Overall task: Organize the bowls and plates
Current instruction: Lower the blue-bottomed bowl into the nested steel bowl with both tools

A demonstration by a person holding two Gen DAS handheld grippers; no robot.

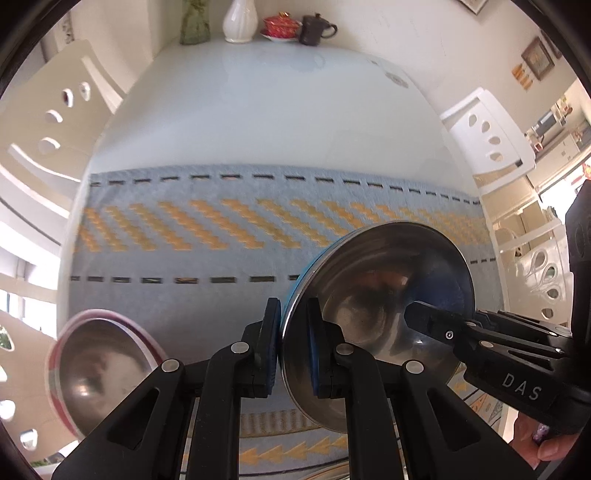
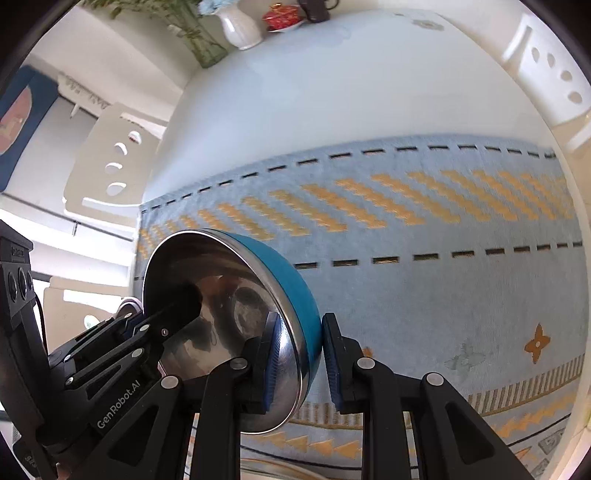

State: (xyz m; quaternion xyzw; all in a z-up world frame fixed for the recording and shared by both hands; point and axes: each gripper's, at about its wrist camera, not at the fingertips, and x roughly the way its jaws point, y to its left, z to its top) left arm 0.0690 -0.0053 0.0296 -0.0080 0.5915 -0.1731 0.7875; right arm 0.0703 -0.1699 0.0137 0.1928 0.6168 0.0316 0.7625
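A steel bowl with a blue outside (image 1: 376, 295) hangs tilted above the mat, held at two opposite sides of its rim. My left gripper (image 1: 293, 326) is shut on the near rim, one pad inside and one outside. My right gripper (image 1: 436, 325) comes in from the right with a finger inside the bowl. The right wrist view shows the same blue bowl (image 2: 229, 295), my right gripper (image 2: 303, 354) shut on its rim and my left gripper (image 2: 173, 314) reaching in from the left. A second steel bowl with a pink outside (image 1: 99, 373) lies lower left on the mat.
A blue mat with orange zigzags (image 1: 184, 251) covers the near part of the white table (image 1: 258, 110). At the far edge stand a white vase (image 1: 240, 20), a red tea set (image 1: 280, 26) and a dark teapot (image 1: 314, 29). White chairs (image 1: 55, 110) (image 1: 487, 136) flank the table.
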